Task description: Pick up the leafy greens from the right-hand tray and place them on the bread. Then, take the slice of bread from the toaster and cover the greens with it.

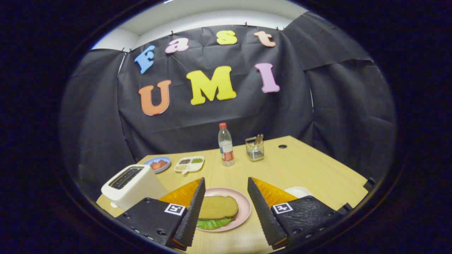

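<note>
Gripper view | gripper (226, 208) is hovering spread, empty, over bread (218, 207) covering greens (213, 223) at frame's lower centre | risk: dropping lower, nudging the slice askew.

You see brown bread (218, 206) over green greens (213, 223) on a pink plate (244, 208), a white toaster (132, 185), a red-capped bottle (225, 145), a pale wood surface (303, 169)

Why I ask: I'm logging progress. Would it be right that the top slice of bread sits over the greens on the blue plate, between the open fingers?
Not quite: the plate is pink, not blue. The gripper view shows the bread slice lying over the greens on the pink plate, between the open fingers of the gripper. The blue plate stands farther back, beyond the toaster.
</note>
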`<state>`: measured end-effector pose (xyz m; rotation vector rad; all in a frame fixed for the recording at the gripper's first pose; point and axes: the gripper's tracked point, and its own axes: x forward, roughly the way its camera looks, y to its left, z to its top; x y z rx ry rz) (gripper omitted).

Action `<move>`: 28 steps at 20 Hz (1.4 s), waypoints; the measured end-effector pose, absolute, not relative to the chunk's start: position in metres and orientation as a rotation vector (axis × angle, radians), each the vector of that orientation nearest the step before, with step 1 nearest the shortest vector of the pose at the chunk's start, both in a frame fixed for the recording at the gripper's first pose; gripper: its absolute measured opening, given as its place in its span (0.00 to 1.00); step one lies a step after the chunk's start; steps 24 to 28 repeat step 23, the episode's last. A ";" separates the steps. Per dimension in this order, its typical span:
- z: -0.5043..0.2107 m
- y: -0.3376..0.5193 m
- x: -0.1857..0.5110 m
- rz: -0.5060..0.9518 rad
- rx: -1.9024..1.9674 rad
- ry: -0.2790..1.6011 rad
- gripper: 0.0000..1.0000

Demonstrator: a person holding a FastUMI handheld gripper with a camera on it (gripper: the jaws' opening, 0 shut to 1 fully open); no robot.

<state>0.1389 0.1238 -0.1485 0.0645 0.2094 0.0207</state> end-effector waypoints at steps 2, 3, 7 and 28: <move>-0.116 0.131 0.109 0.035 0.031 0.130 0.74; -0.107 0.135 0.093 0.040 0.026 0.113 0.74; -0.064 0.146 0.041 0.067 -0.026 0.045 0.78; -0.053 0.091 -0.009 0.016 -0.134 0.029 0.95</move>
